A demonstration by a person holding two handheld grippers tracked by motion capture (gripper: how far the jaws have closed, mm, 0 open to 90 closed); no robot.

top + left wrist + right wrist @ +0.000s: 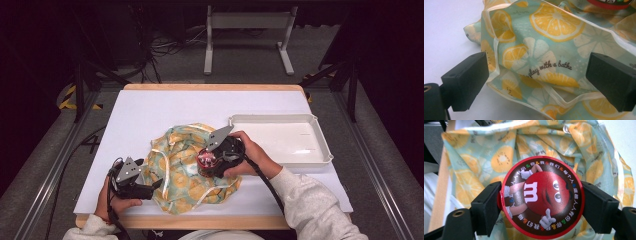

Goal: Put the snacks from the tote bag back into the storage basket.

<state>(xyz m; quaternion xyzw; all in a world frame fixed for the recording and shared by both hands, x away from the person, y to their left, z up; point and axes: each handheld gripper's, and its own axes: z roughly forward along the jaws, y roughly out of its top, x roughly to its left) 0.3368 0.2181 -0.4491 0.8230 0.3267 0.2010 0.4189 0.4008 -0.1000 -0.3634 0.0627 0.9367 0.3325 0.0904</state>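
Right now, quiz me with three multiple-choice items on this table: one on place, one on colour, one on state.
1. Where is the white tray?
A. right of the lemon-print bag
B. left of it
C. on top of it

2. What colour rims the round candy tin?
A. blue
B. red
C. green

3. How is the left hand-held gripper?
A. shut on the tin
B. open at the bag's edge
C. resting in the tray

Key: 1 A, the high view shows the tray on the right. 2 B, the rim is red. 3 B, its jaws stand apart with fabric between.
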